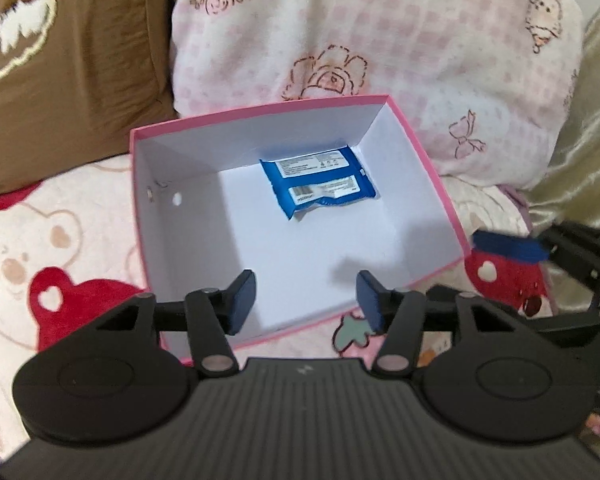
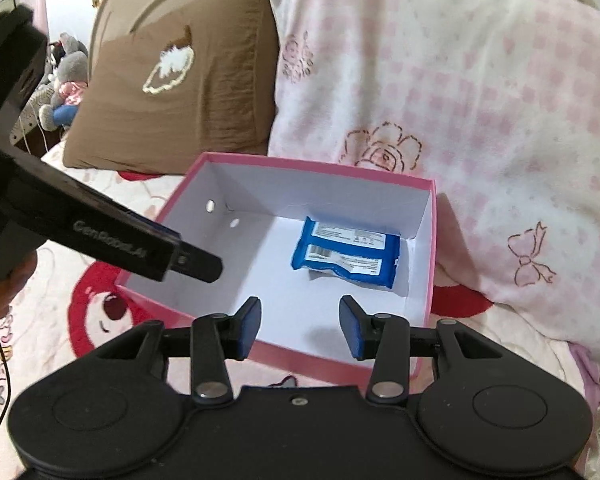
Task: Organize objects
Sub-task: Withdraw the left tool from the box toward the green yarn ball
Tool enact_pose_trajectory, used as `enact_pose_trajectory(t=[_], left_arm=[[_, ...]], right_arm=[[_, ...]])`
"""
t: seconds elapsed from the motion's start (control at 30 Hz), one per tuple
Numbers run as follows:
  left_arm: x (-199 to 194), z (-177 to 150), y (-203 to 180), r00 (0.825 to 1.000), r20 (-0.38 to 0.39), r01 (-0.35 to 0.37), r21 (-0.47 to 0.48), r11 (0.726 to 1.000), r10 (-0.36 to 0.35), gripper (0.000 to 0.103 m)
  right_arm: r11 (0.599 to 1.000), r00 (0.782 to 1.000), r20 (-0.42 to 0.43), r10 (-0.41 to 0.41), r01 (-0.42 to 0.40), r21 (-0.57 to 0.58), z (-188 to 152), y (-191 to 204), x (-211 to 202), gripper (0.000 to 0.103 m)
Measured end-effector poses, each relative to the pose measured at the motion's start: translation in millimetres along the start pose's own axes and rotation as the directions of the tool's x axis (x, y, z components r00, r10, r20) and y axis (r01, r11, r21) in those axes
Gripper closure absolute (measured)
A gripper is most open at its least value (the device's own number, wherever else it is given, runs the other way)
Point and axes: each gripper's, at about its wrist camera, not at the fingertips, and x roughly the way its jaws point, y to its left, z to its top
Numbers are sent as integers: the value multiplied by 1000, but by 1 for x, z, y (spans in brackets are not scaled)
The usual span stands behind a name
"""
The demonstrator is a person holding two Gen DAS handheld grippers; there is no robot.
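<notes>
Pink box (image 1: 424, 168) sits on patterned bedspread (image 1: 60, 240), beside 2 pillows.

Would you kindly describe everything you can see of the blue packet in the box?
The blue packet is a flat, soft-looking plastic wrapper, blue with two white printed label panels, one bearing a barcode. Its seam side seems to face up, and the near edge looks crinkled. It lies flat on the white floor of the pink box, in the far right corner, close to the back and right walls. Neither gripper touches it; nothing else is in the box.
</notes>
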Motion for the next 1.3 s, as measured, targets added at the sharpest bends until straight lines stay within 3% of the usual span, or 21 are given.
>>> enact_pose_trajectory(t=[0.03, 0.13, 0.53, 0.97, 1.3], left_arm=[[-5, -3, -1, 1000, 5, -10, 5, 1000, 10, 36], [-19, -10, -2, 999, 22, -35, 19, 999, 34, 25], [-62, -43, 1, 1000, -4, -19, 65, 998, 19, 2], [-105, -71, 13, 1000, 4, -11, 112, 994, 10, 2], [-116, -94, 21, 999, -23, -22, 160, 987, 26, 2]], right_arm=[[1000, 1000, 10, 4, -4, 9, -2, 2, -5, 30], [1000, 998, 52, 28, -28, -4, -8, 11, -18, 18], [1000, 1000, 23, 11, -11, -22, -21, 38, -50, 14], [999, 999, -1, 49, -49, 21, -31, 60, -89, 14], [993, 992, -61, 108, -105, 56, -56, 84, -105, 14]])
